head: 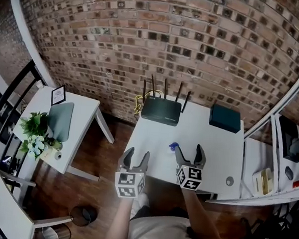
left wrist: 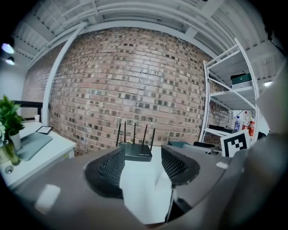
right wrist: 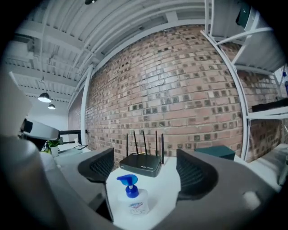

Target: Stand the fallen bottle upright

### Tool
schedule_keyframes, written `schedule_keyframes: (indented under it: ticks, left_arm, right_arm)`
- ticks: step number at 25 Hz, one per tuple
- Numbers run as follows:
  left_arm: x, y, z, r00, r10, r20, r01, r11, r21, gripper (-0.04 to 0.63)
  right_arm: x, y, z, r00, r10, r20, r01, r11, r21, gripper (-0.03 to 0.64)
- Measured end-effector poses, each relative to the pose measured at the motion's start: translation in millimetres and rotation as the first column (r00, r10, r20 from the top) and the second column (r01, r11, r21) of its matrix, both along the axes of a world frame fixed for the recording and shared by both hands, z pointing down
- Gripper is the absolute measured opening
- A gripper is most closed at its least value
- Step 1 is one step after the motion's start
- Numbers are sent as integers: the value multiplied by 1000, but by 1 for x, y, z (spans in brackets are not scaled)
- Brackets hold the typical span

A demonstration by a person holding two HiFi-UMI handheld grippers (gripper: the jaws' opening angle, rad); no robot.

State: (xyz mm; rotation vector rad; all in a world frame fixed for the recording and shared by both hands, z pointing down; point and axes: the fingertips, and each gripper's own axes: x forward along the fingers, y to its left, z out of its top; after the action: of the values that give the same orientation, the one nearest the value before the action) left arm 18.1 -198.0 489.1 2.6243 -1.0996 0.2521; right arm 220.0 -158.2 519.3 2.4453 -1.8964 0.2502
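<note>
Sitting far left: a side table with a plant, well apart from my work and no part of it.
Left gripper: jaws spread, with only bare desk showing between them. I hold it off the desk's near edge, I judge as a spare hand.
Router: at the back of the desk by the brick wall, out of the way.
Bottle: a small pump bottle with a blue top, upright on its base near the front of the desk. The task looks done.
Right gripper: jaws wide apart, pinching nothing. The bottle shows low between them, and neither pad touches it.
Box: dark green, back right, well apart from the bottle.
</note>
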Motion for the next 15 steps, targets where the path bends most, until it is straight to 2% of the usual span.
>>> schedule_keyframes:
  ticks: [5,8,11,15]
  left_arm:
    - [6,44,-25,997,-66,-26,68,997,44,272]
    - [24,92,-46,995,-99,-31,102,988,116,272]
    - [43,157,-63,987,-152,-45,158,967,198,272]
    - [52,236,-71,977,-210,34,196,949,248,268]
  right_arm:
    - [-7,34,-32,994,-93,-54,97,993,65,419]
    - [-12,82,-49,983,-171,-72,178,979,100,419]
    - [-9,142,-64,966,-241,-89,250,961,115,419]
    - [5,220,-89,960,-266,-86,272,960,62,416]
